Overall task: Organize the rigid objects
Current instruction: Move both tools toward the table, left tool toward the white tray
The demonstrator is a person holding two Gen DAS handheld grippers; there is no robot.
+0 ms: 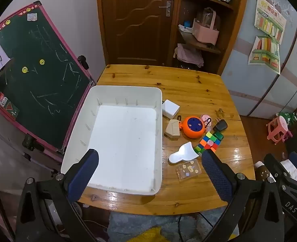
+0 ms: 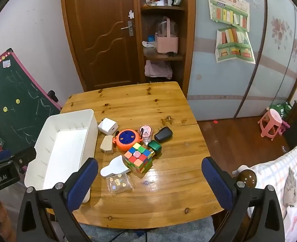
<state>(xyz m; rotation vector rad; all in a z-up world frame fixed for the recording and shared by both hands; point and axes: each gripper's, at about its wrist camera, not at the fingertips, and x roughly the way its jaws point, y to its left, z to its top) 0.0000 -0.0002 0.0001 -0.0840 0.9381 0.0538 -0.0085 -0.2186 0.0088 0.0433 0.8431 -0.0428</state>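
An empty white bin stands on the left of the wooden table. Right of it lie a white cube charger, a beige case, an orange round toy, a colourful puzzle cube, a green block, a black adapter, a white scoop and a clear sticker box. My left gripper hovers open over the bin's near end. My right gripper hovers open above the table, empty.
A green chalkboard leans left of the table. Behind are a brown door and shelves. A pink stool stands on the floor at right. A brown bottle cap and a checked cloth sit beside the table's right corner.
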